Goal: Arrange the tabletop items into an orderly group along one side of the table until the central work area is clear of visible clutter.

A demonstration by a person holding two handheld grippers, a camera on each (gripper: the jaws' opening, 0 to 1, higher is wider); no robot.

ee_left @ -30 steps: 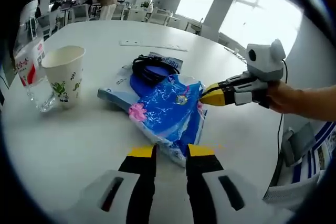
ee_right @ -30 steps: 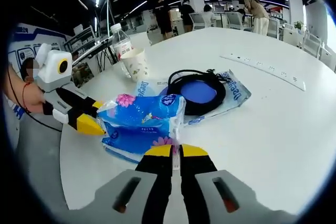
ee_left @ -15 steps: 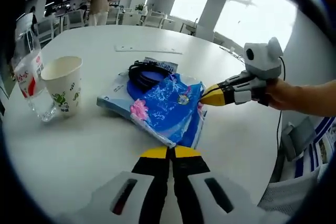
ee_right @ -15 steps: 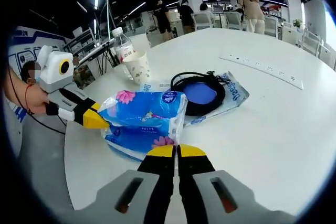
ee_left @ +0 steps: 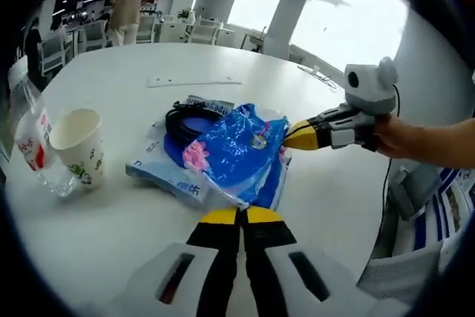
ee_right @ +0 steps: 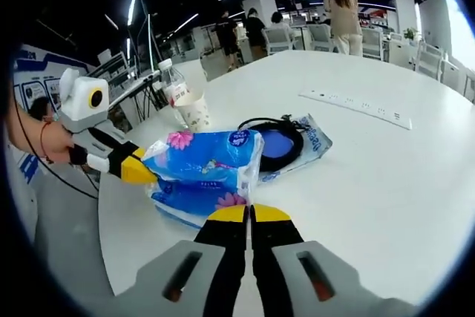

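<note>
Left gripper view: the left gripper (ee_left: pixel 240 216), jaws pressed together, pinches one blue tissue pack (ee_left: pixel 241 159) mid-table; the right gripper (ee_left: pixel 300 136) grips its far edge. One paper cup (ee_left: pixel 77 145), one bottle (ee_left: pixel 33 146), one coiled cable (ee_left: pixel 194 114). Right gripper view: the pack (ee_right: pixel 208 171) spans both closed grippers on the white table (ee_right: pixel 386 168).

Both grippers, left gripper (ee_left: pixel 241 215) and right gripper (ee_right: pixel 250 213), have grey bodies, black jaws and yellow tips; a red band circles the wrist at nine o'clock in the right gripper view.
</note>
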